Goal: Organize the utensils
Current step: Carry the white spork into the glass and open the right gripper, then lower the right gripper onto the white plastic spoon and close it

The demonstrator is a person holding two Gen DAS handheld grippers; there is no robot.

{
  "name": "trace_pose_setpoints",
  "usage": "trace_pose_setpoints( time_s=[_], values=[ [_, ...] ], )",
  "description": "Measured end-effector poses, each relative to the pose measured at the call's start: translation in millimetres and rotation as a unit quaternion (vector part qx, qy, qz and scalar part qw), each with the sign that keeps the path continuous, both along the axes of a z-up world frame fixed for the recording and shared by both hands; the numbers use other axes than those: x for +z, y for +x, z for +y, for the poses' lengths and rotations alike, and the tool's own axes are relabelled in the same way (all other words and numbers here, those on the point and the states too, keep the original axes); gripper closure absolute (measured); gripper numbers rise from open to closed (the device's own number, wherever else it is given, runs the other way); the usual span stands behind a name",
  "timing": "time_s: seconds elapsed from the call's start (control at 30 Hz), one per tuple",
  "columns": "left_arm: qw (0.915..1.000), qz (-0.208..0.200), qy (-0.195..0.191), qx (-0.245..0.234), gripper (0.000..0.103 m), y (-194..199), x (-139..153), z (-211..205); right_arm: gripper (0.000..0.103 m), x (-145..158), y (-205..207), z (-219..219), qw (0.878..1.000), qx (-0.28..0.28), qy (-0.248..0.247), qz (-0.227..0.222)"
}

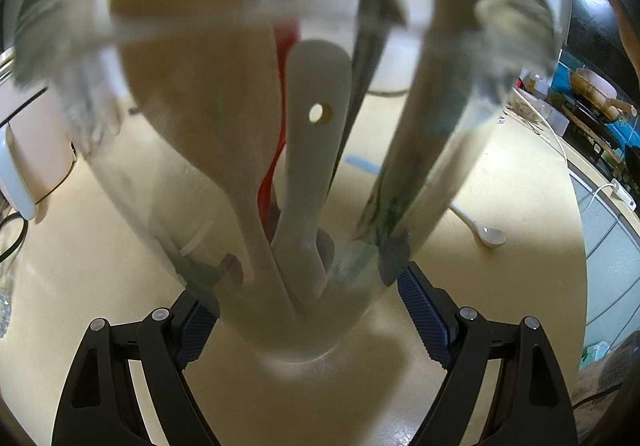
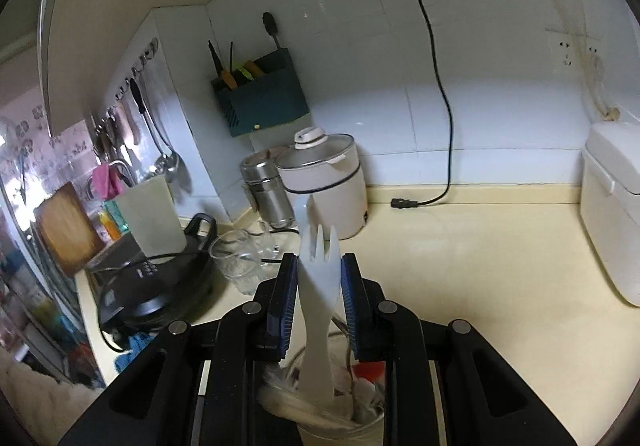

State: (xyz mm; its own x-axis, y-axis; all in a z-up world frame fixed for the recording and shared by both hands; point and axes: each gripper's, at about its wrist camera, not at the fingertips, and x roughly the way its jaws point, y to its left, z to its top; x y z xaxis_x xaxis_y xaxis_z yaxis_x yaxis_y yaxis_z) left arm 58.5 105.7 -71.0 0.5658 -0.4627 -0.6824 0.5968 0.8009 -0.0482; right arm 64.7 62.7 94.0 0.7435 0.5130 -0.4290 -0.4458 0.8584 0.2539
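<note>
My left hand-held gripper (image 1: 308, 310) is spread wide around the base of a clear glass cup (image 1: 304, 342), its blue pads (image 1: 420, 310) against the glass on both sides, the cup standing on the cream table (image 1: 120, 286). Inside lean a wooden spoon (image 1: 200, 86), a white spatula with a hole (image 1: 312, 134), a red utensil (image 1: 276, 166) and a dark one (image 1: 368, 46). Beyond, a white ceramic spoon (image 1: 486, 232) lies on the table. My right hand-held gripper (image 2: 319, 278) pinches a white plastic fork (image 2: 318, 286), tines up, just above the cup's rim (image 2: 328, 422). Farther off stand an empty glass mug (image 2: 236, 258), a white electric pot (image 2: 326, 186) and a steel canister (image 2: 266, 190), then a teal wall holder (image 2: 264, 102).
</note>
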Motion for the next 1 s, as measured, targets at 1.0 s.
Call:
trace_pose_setpoints(
  time_s=[1.0],
  values=[
    [1.0000,0.000,0.001,0.000,0.016,0.4,-0.4,0.4,0.055,-92.5,9.0,-156.7,0.946,-0.148,-0.092,0.275]
  ],
)
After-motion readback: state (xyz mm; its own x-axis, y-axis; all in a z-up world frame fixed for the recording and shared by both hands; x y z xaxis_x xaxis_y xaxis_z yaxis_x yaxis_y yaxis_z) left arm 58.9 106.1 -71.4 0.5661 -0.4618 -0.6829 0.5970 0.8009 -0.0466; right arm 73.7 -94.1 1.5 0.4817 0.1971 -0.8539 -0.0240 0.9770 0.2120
